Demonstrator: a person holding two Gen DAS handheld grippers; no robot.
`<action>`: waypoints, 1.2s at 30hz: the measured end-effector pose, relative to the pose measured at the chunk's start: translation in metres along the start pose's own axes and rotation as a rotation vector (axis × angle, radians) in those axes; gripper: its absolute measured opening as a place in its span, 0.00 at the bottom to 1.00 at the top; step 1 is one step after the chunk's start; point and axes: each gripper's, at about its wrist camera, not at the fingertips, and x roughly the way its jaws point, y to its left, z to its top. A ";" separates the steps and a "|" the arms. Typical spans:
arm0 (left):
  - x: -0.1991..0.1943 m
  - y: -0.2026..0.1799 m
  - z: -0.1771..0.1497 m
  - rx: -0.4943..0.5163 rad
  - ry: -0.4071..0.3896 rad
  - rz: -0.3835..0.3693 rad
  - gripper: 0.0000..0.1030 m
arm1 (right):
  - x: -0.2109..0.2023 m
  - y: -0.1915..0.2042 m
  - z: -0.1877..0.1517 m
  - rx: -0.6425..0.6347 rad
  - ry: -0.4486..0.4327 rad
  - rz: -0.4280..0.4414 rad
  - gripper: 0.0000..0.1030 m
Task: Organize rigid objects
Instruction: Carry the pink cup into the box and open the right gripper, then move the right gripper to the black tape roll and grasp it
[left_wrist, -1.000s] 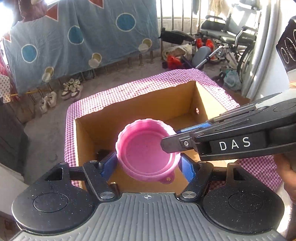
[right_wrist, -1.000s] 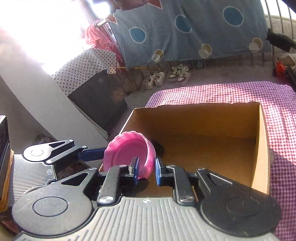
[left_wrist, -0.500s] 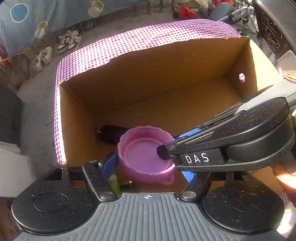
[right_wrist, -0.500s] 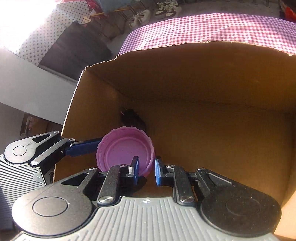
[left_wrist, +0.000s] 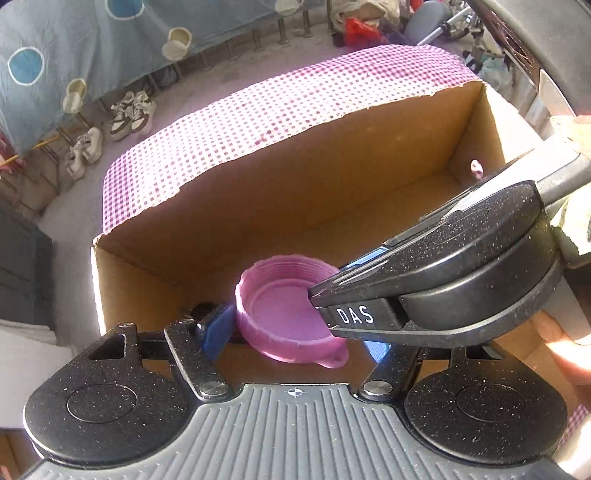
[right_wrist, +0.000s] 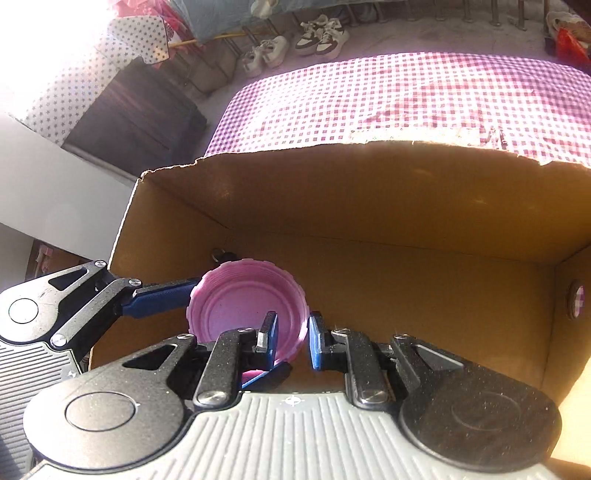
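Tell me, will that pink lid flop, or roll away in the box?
The pink lid probably stays stiff: it keeps its round shape while both grippers pinch it, the left gripper across it, the right gripper on its rim. It looks thin, so likely light. Lying open side up inside the cardboard box, it should hardly roll.

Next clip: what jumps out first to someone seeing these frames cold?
The pink lid, open side up, gripped by both tools low inside the cardboard box: the left gripper spans its sides, and the right gripper pinches its rim. Behind the box lies the purple checked cloth.
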 end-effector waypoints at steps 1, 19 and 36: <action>0.002 -0.002 0.004 0.008 -0.006 0.009 0.70 | 0.001 -0.001 0.004 0.003 -0.007 -0.009 0.19; 0.001 0.016 0.014 -0.058 -0.022 0.093 0.71 | 0.020 -0.034 0.022 0.166 -0.088 0.073 0.19; -0.126 0.017 -0.082 -0.200 -0.310 -0.146 0.76 | -0.164 -0.036 -0.134 0.054 -0.427 0.221 0.20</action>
